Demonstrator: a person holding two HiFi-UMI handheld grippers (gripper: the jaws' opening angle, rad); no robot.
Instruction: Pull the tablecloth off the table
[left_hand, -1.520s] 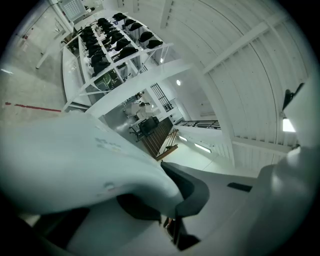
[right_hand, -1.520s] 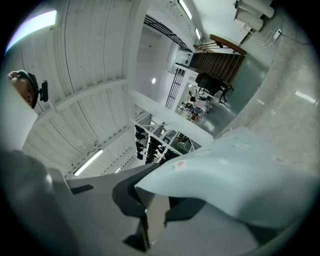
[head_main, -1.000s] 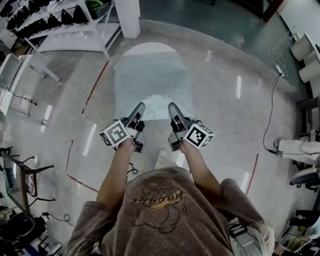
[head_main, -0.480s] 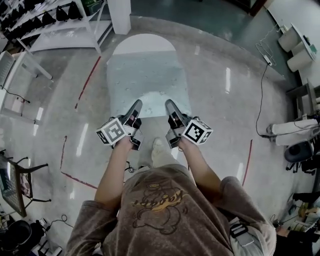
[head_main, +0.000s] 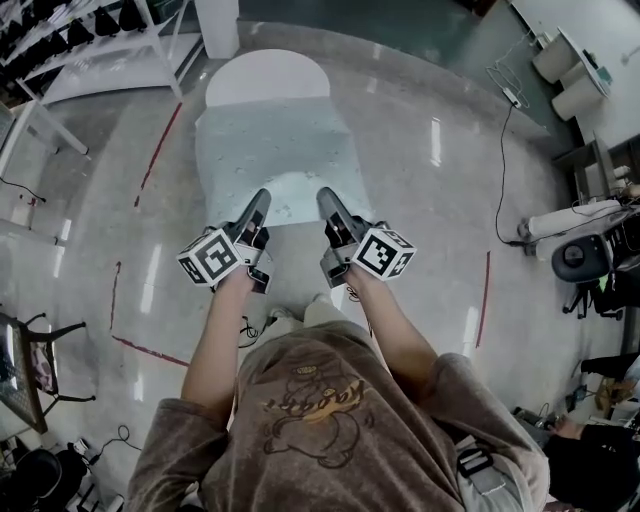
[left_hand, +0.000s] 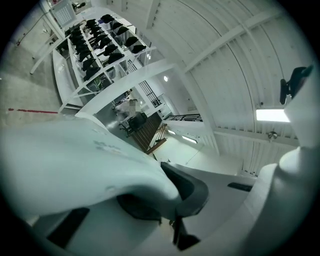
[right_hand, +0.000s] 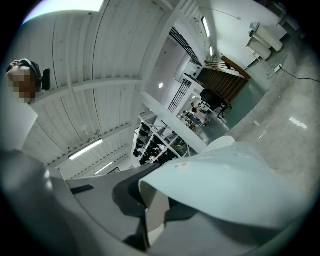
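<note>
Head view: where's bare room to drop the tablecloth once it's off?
Free: floor right of the tablecloth, out to the cable and red tape line; floor left of it, up to the other red line; the table's uncovered far end. Crowded: shelving top left, chairs along the right edge.

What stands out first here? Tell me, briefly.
A pale blue tablecloth runs from the white table at top centre towards the person. The left gripper and right gripper are both shut on its near edge, side by side at mid-frame.
</note>
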